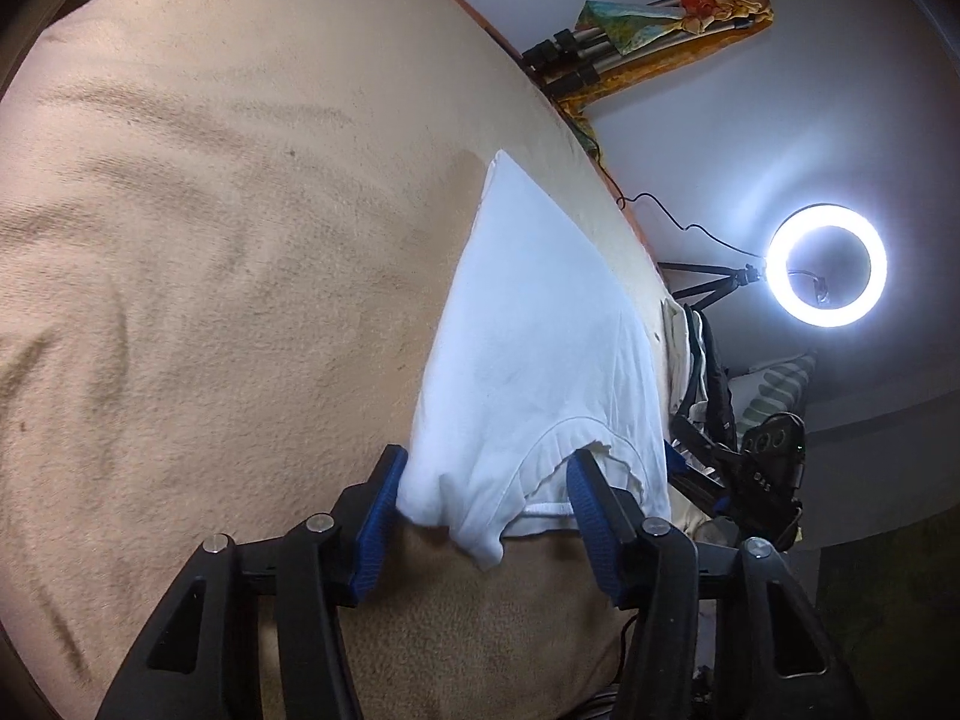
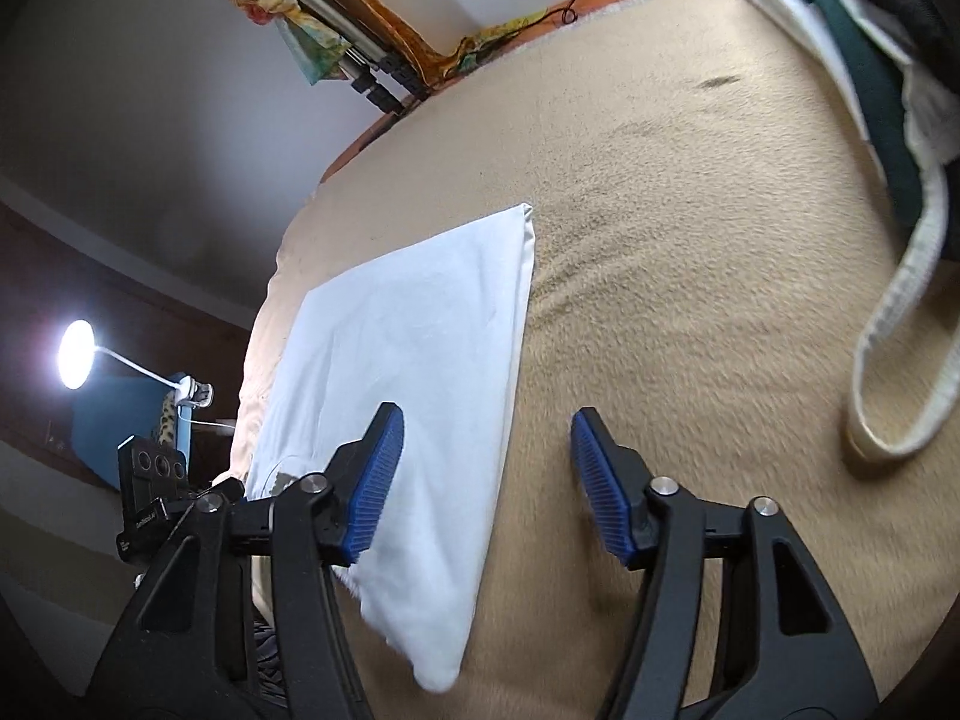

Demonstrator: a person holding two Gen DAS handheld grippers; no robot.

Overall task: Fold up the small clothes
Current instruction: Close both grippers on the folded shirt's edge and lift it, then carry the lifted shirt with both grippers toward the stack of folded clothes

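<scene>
A white T-shirt (image 1: 540, 360), already folded lengthwise into a long narrow panel, is laid out on a beige fleece blanket (image 1: 210, 240) near the edge of a bed. The left gripper (image 1: 483, 495) is seen at the collar end, its jaws spread wide with the ribbed neckline lying between them but not pinched. The right gripper (image 2: 486, 477) is held over the panel's long folded edge, jaws likewise spread, one blue pad above the cloth and the other above bare blanket. The garment is judged thin, light and limp, likely to sag and slide on itself once lifted; a hold through all layers at the collar-end corners is thought safest for the next fold. A pile of other clothes (image 2: 870, 90) is heaped at the blanket's far side, and a ring light (image 1: 827, 264) glows beyond the bed.
</scene>
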